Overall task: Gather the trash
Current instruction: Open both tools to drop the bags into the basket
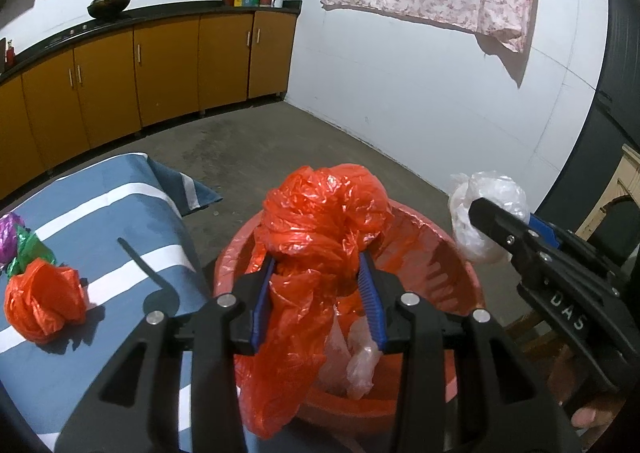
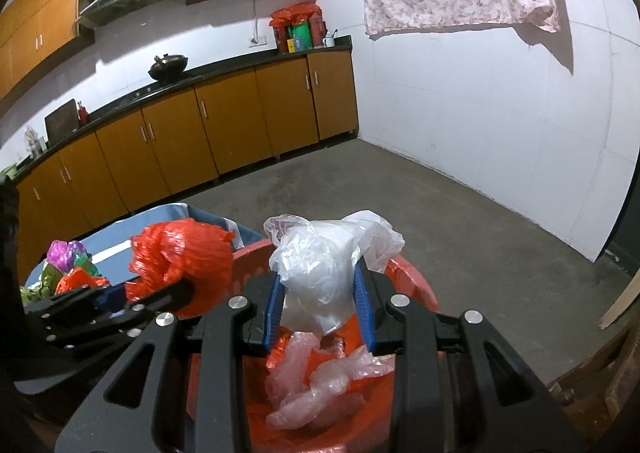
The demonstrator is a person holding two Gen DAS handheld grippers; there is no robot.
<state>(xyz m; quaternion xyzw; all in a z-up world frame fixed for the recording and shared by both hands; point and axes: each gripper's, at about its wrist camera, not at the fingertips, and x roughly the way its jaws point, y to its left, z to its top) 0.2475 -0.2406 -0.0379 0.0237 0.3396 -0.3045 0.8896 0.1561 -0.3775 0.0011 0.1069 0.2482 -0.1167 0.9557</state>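
Observation:
My left gripper (image 1: 317, 265) is shut on a crumpled red plastic bag (image 1: 320, 213), whose tail hangs down into the red bin (image 1: 460, 265) below it. To the right, my right gripper (image 1: 492, 221) holds a white plastic bag (image 1: 492, 189) beside the bin's rim. In the right wrist view the right gripper (image 2: 318, 277) is shut on that white plastic bag (image 2: 316, 253) above the bin (image 2: 416, 285). Clear crumpled plastic (image 2: 320, 381) lies inside. The left gripper (image 2: 176, 293) with the red bag (image 2: 180, 257) is at the left.
Left of the bin stands a table with a blue-and-white striped cloth (image 1: 100, 205). On it lie a balled orange bag (image 1: 44, 305) and purple and green wrappers (image 1: 20, 241). Orange cabinets (image 1: 160, 65) line the far wall beyond a grey concrete floor (image 1: 300, 133).

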